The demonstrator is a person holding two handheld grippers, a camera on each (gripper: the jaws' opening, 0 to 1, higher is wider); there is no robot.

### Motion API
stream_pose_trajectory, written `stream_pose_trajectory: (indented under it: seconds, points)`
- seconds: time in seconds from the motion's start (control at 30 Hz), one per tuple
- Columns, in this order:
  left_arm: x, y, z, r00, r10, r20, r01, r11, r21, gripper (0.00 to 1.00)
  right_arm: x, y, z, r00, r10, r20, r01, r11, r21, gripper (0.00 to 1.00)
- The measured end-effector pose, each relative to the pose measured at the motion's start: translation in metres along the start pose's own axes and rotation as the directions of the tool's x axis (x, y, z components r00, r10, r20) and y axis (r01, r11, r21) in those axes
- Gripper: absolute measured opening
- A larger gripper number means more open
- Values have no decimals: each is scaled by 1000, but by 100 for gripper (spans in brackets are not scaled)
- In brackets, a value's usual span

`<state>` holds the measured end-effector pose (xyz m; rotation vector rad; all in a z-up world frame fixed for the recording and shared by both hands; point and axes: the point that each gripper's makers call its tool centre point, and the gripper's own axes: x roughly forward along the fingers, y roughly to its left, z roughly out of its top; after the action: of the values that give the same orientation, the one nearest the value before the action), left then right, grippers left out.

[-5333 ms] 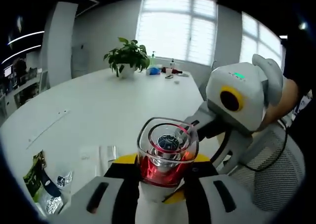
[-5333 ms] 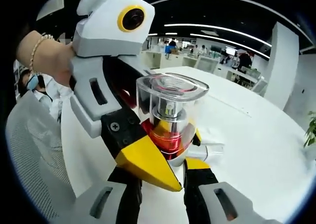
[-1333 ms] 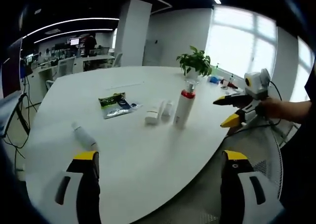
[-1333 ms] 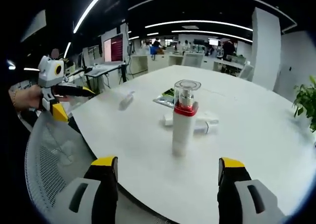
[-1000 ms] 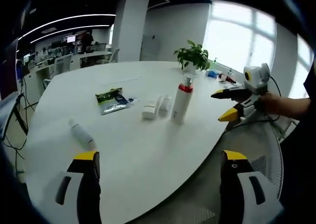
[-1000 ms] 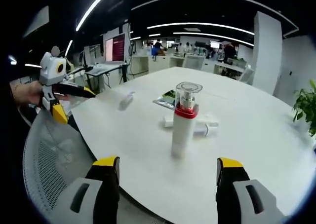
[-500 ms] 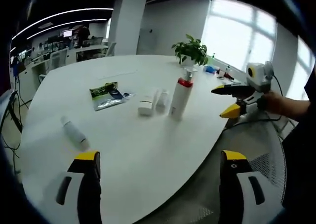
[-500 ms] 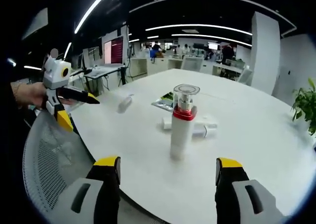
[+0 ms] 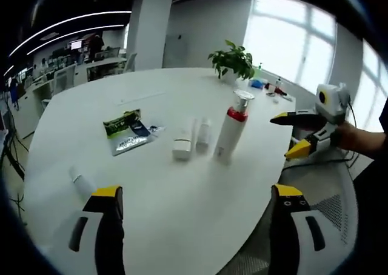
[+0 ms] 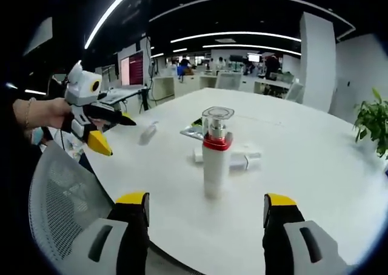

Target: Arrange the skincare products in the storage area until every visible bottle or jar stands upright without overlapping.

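- A tall white bottle [image 9: 230,134] with a red collar and a clear square cap stands upright near the middle of the round white bench [image 9: 151,208]; in the right gripper view the same bottle [image 10: 216,155] stands straight ahead between the two jaws. What is in it cannot be told through the white body.
- Just beside it, on the far side as the right gripper view sees it, two small white tubes [image 9: 190,137] lie flat, side by side and close together; in that view they [image 10: 236,160] lie right behind the bottle's base.
- A green and dark sachet [image 9: 126,126] lies flat on the bench, well apart from the bottle; its print is too small to read.
- Another small white bottle [image 9: 80,182] lies on its side near the bench edge, just above the left jaw in the left gripper view; in the right gripper view it [image 10: 147,132] lies apart from the rest.
- The left hand-held gripper [image 9: 194,197] is spread wide with nothing between its jaws; it [image 10: 104,131] also appears held in a person's hand off the bench edge.
- The right hand-held gripper [image 10: 206,202] is likewise spread and empty; it [image 9: 298,134] appears at the bench edge with its jaws apart.
- A potted plant [image 9: 233,60] stands at the far side of the bench by the windows.
- A mesh chair [image 10: 63,208] sits by the bench edge.
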<state>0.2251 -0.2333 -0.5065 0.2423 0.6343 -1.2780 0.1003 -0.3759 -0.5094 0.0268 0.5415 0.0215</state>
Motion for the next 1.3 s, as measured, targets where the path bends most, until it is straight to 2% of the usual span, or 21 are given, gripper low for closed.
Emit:
stream_pose_trajectory:
  seconds: [0.1, 0.33, 0.47, 1.0, 1.07, 1.3]
  points:
    - [8, 3, 6, 1000, -9, -2, 9, 1000, -5, 91, 0, 0, 0, 1000, 0, -3, 0, 1000, -2, 81]
    - [26, 8, 29, 998, -12, 54, 11, 1000, 18, 86, 0, 0, -1, 1000, -1, -6, 1, 1000, 5, 81]
    - [35, 7, 36, 998, -12, 56, 10, 1000, 27, 85, 1, 0, -2, 1000, -1, -9, 1, 1000, 5, 80]
    - [83, 18, 44, 998, -24, -58, 26, 999, 47, 79, -2, -9, 2, 999, -30, 24, 29, 998, 49, 79]
    - [92, 24, 46, 998, -22, -67, 26, 998, 49, 79, -3, -9, 3, 999, -33, 27, 32, 998, 50, 79]
    - [113, 25, 58, 995, -12, -98, 18, 998, 61, 76, -3, -9, 4, 999, -41, 27, 40, 998, 39, 79]
